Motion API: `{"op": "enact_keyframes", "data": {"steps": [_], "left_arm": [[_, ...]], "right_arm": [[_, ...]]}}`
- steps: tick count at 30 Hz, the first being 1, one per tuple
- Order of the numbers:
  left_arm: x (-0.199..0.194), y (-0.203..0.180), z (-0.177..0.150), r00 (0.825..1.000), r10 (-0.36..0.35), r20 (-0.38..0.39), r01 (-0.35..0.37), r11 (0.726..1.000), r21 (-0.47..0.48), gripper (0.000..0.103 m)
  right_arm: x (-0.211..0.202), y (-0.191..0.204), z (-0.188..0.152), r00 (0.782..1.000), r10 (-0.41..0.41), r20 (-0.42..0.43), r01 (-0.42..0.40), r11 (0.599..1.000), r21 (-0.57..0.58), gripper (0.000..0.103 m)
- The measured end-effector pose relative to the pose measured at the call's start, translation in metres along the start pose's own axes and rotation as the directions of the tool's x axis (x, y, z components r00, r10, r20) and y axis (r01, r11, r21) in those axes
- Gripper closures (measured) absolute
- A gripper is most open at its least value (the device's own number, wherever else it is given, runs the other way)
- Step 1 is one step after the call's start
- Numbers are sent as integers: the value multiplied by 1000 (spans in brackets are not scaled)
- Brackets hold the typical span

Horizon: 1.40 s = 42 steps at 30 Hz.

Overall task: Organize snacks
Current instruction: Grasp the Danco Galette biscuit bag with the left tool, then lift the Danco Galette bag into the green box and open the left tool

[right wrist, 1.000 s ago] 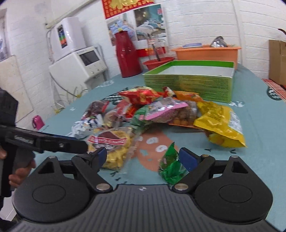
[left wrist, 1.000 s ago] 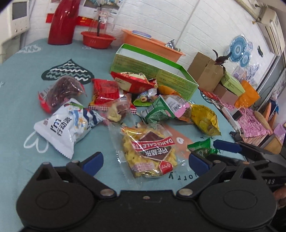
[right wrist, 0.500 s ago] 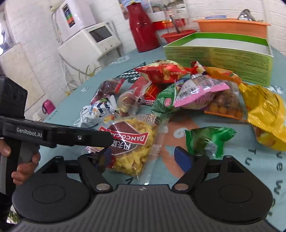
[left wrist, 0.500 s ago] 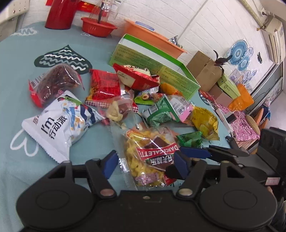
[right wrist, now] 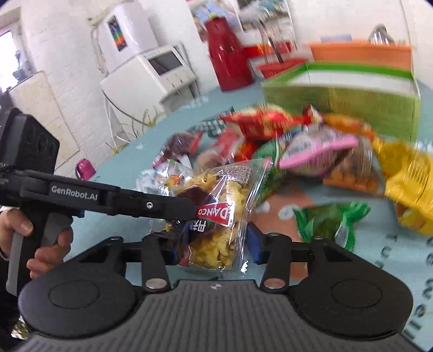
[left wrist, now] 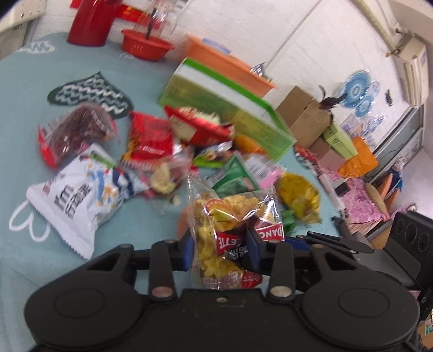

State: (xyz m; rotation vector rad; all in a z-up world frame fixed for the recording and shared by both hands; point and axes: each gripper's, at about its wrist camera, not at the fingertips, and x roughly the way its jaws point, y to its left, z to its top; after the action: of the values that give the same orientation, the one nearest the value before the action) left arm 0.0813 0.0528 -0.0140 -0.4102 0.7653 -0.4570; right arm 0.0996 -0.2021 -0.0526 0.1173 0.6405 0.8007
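Observation:
A clear packet of yellow snacks with a red label (left wrist: 216, 216) is crumpled between the blue pads of my left gripper (left wrist: 220, 249), whose jaws are closing on it. It stands up off the teal cloth. In the right wrist view the same packet (right wrist: 222, 216) sits between the fingers of my right gripper (right wrist: 215, 247). Those jaws are closing, and the pads are close to its sides without a clear squeeze. My left gripper (right wrist: 189, 216) reaches in from the left, held by a person's hand (right wrist: 46, 243). The open green box (left wrist: 230, 108) stands behind the snack pile.
Several snack bags lie loose: a white bag (left wrist: 78, 195), a dark red bag (left wrist: 75, 130), a yellow bag (right wrist: 411, 184) and a small green packet (right wrist: 330, 222). Behind the box are an orange basin (left wrist: 224, 67), a red bowl (left wrist: 146, 46) and a red jug (left wrist: 92, 21).
My left gripper's jaws narrowed onto the yellow snack packet and raised it, crumpled. My right gripper shifted left from the green packet to straddle the same packet, and its jaws narrowed.

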Motion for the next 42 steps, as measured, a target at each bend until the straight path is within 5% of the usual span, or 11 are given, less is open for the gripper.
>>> {"op": "enact_keyframes", "data": {"steps": [7, 13, 24, 32, 33, 34, 35, 42], "left_arm": [[-9, -41, 57, 986, -89, 141, 71, 989, 129, 78], [39, -46, 121, 976, -139, 170, 117, 984, 133, 77], [135, -14, 194, 981, -157, 117, 153, 987, 44, 77], [172, 0, 209, 991, -99, 84, 96, 994, 42, 76], [175, 1, 210, 993, -80, 85, 76, 996, 46, 71], [175, 1, 209, 994, -58, 96, 54, 997, 49, 46], [175, 1, 209, 993, -41, 111, 36, 998, 52, 0], [143, -12, 205, 981, 37, 193, -51, 996, 71, 0]], "right_arm": [[-39, -3, 53, 981, -40, 188, 59, 993, -98, 27], [-29, -43, 104, 953, -106, 285, 133, 988, -77, 27], [22, -133, 151, 947, -169, 273, 155, 985, 73, 30], [55, -171, 153, 956, -163, 242, 127, 979, 156, 28], [59, -173, 153, 956, -171, 237, 134, 977, 165, 19], [62, -174, 152, 953, -193, 233, 155, 973, 170, 16], [64, -174, 151, 946, -226, 231, 189, 967, 171, 6], [43, -162, 145, 929, -248, 276, 222, 967, 121, 0]]}}
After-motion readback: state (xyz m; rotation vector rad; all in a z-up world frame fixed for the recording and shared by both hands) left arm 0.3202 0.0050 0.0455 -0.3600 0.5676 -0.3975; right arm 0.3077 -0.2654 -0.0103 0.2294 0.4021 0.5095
